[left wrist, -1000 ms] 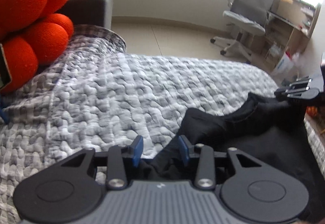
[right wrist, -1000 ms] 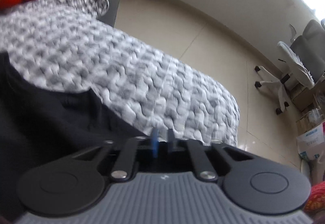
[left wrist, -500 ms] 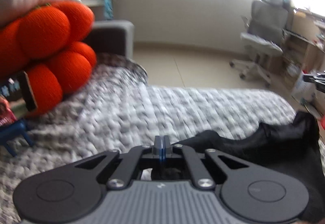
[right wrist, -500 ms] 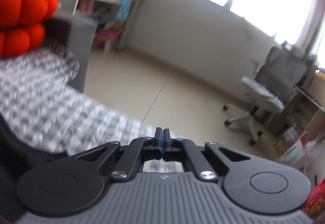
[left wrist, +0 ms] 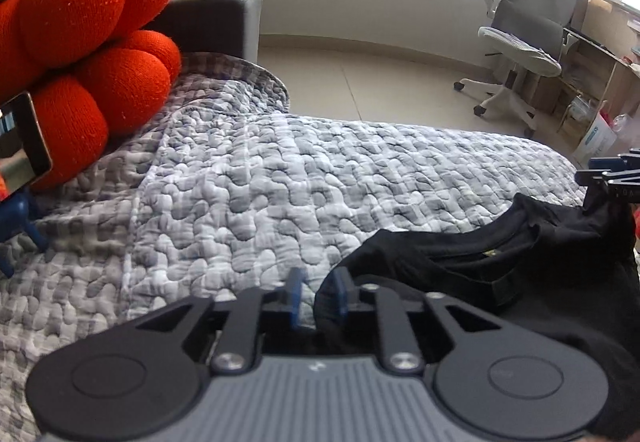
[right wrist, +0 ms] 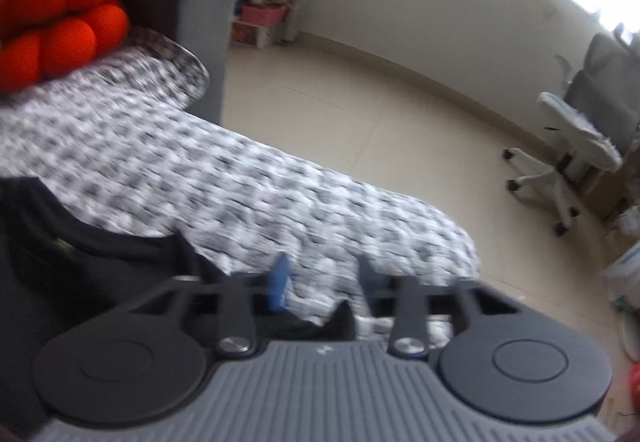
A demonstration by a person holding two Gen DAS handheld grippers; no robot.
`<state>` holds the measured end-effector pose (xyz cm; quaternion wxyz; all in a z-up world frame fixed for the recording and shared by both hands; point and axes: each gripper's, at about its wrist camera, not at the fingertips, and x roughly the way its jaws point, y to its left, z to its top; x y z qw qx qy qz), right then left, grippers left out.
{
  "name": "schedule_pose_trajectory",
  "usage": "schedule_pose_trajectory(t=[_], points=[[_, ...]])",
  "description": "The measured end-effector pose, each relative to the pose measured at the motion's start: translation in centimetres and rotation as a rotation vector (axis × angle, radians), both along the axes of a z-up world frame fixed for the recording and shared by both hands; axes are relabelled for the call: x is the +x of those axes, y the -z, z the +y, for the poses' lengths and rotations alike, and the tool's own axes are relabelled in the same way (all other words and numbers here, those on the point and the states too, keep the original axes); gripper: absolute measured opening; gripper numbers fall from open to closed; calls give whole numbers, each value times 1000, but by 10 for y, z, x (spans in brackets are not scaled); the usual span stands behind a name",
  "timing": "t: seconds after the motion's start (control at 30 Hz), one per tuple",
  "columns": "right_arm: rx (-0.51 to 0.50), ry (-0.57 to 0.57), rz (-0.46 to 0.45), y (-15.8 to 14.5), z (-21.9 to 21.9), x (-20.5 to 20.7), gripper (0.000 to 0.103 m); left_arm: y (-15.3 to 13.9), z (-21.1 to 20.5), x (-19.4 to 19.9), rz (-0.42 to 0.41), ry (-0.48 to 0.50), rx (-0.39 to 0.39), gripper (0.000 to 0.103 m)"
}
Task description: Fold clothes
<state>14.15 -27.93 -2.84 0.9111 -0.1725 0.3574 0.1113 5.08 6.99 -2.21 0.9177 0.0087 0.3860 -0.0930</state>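
Both hand-held grippers, left (left wrist: 317, 296) and right (right wrist: 324, 282), gape over the black shirt (left wrist: 520, 274).

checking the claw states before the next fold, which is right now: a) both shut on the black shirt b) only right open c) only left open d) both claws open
d: the left claw shows a gap between its blue pads, the right claw a wider one, and the black shirt lies on the quilt.
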Motion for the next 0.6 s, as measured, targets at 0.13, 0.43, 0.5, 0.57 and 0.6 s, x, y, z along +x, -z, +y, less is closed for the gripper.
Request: schedule_pose_trajectory(t=[0.13, 0.43, 0.5, 0.57, 0.6], points=[[38, -40, 43, 4, 5, 2, 48, 1, 0, 0, 13, 12, -23, 30], [3, -24, 46, 12, 17, 5, 0, 10, -12, 3, 20, 35, 27, 14], [19, -5, 2, 2, 13, 4, 0, 9, -12, 3, 12, 31, 26, 7], [28, 9, -38, -7, 9, 2, 0, 5, -8, 2, -19, 11, 17, 6], [32, 17, -58, -11, 6, 1, 0, 2, -7, 2, -34, 2, 11, 6]])
